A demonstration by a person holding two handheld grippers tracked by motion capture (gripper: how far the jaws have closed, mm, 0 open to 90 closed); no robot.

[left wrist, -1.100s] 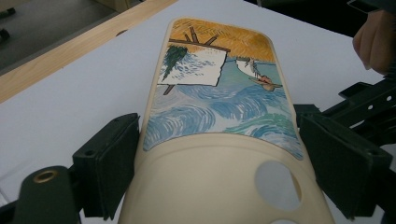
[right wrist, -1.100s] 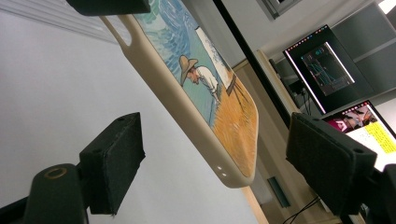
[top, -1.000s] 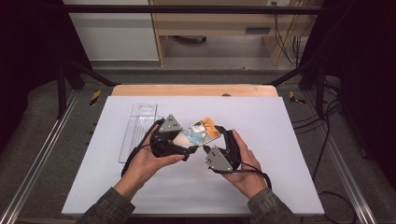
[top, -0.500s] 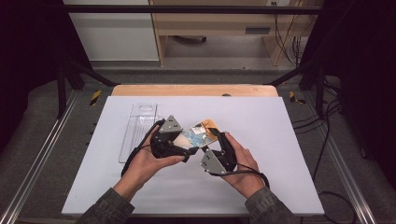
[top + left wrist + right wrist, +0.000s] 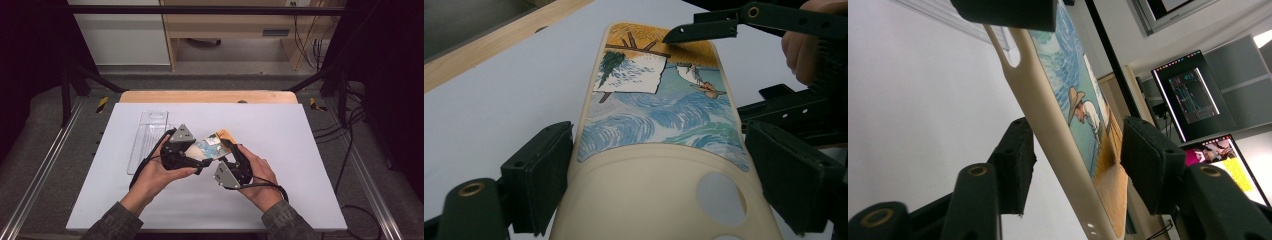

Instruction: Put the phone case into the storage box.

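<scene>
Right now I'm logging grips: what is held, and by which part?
The left gripper clamps the cream painted phone case across its side edges at the camera-hole end. The right gripper straddles the other end, closing, not yet pressing.

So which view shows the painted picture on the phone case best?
The left gripper view: the phone case faces the camera, showing waves, easel and straw-coloured top. The right gripper view sees it nearly edge-on, catching a figure in a hat. The high view shows it small between both grippers.
</scene>
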